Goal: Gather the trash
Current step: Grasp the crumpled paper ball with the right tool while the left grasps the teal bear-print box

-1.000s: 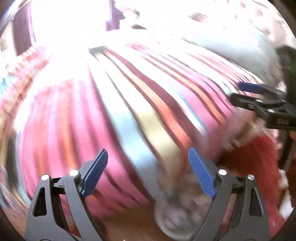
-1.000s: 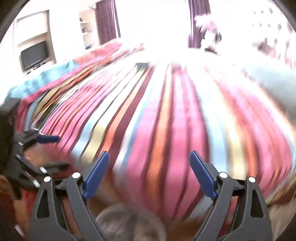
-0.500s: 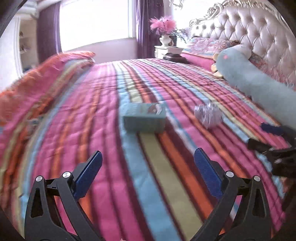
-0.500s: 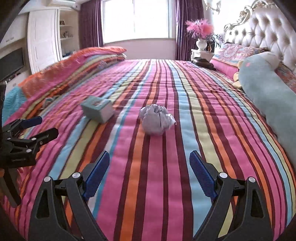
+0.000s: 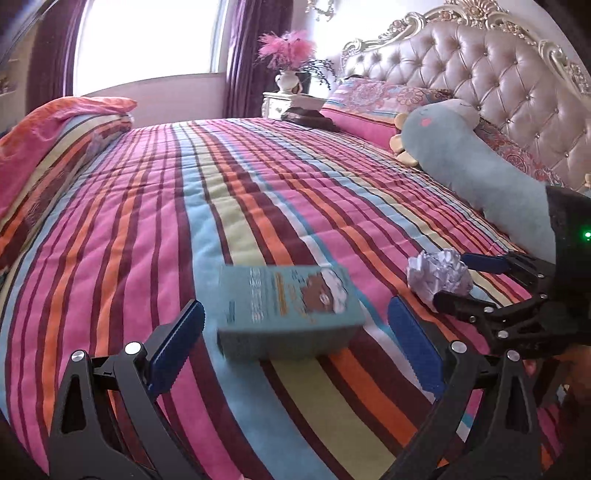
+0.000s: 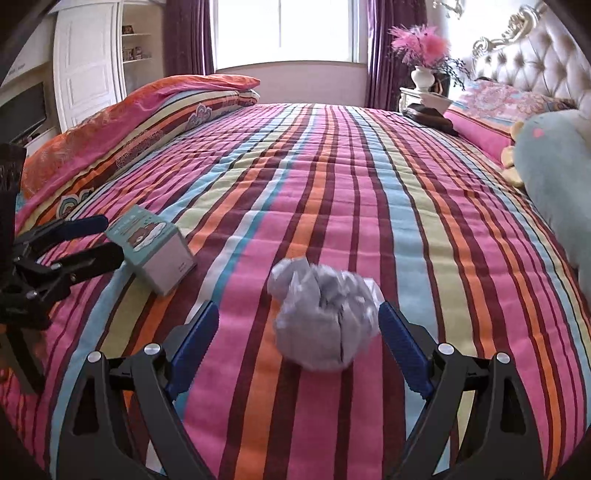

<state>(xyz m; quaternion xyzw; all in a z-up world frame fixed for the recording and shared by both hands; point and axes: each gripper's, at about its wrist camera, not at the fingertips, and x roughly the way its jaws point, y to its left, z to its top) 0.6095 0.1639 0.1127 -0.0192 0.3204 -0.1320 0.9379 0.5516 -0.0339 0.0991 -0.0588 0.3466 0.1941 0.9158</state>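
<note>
Lying on a striped bedspread (image 6: 332,192) in pinks, oranges and blues, a crumpled ball of white paper (image 6: 325,317) and a small teal box (image 5: 288,302) sit near the close edge of a made bed. The right gripper (image 6: 299,332) hangs just over the paper ball with its blue-padded jaws spread wide, one on each side of the wad — neither pad pressing on it, though the right pad looks very close to the paper's edge. The left gripper (image 5: 295,328) is likewise spread, its two fingers flanking the teal box, which lies flat on the cover with its printed bear picture facing up; the pads stand clear of the box's sides.

From the left wrist view the right gripper (image 5: 491,288) shows at the right edge, its fingers around the paper ball (image 5: 439,277), which lies just right of the box. From the right wrist view the left gripper (image 6: 74,240) shows at the left edge, beside the teal box (image 6: 155,251).

Farther back, a long pale blue plush toy (image 5: 476,173) rests along the tufted headboard (image 5: 498,74), a folded quilt (image 6: 140,122) lies along the opposite side, and a white vase of pink feathers (image 6: 421,55) stands on a nightstand by the window (image 6: 284,29) — purple curtains framing it.
</note>
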